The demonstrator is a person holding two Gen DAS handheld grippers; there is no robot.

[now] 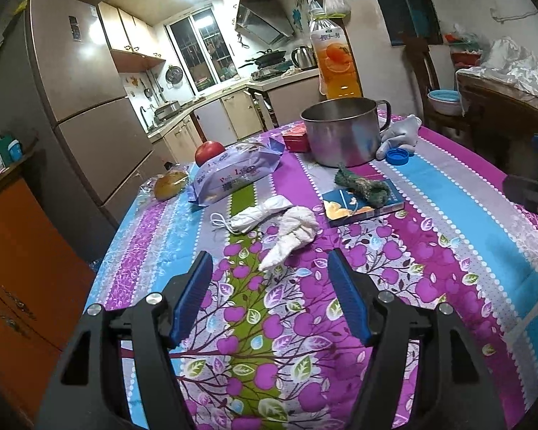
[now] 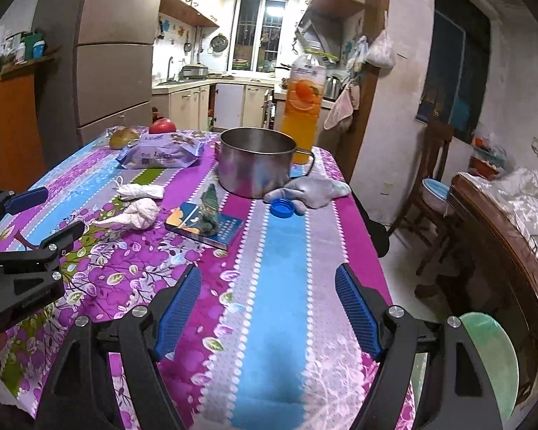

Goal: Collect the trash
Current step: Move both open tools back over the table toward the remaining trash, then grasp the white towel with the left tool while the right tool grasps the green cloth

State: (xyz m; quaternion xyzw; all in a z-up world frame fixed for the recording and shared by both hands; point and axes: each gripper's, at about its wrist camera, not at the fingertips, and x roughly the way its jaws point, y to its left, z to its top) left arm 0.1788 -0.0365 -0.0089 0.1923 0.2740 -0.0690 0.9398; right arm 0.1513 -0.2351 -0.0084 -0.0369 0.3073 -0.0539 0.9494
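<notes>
Two tongs, left tongs [image 1: 269,268] and right tongs [image 2: 269,286], hang spread and empty over the counter's [image 2: 269,340] near edge; judging approach, next reach the crumpled tissue [image 1: 290,236] mid-counter.

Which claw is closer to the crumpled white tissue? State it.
Left. The left claw hangs open just short of the crumpled white tissue; the right claw hangs open over the blue stripe, off to the tissue's right.
</notes>
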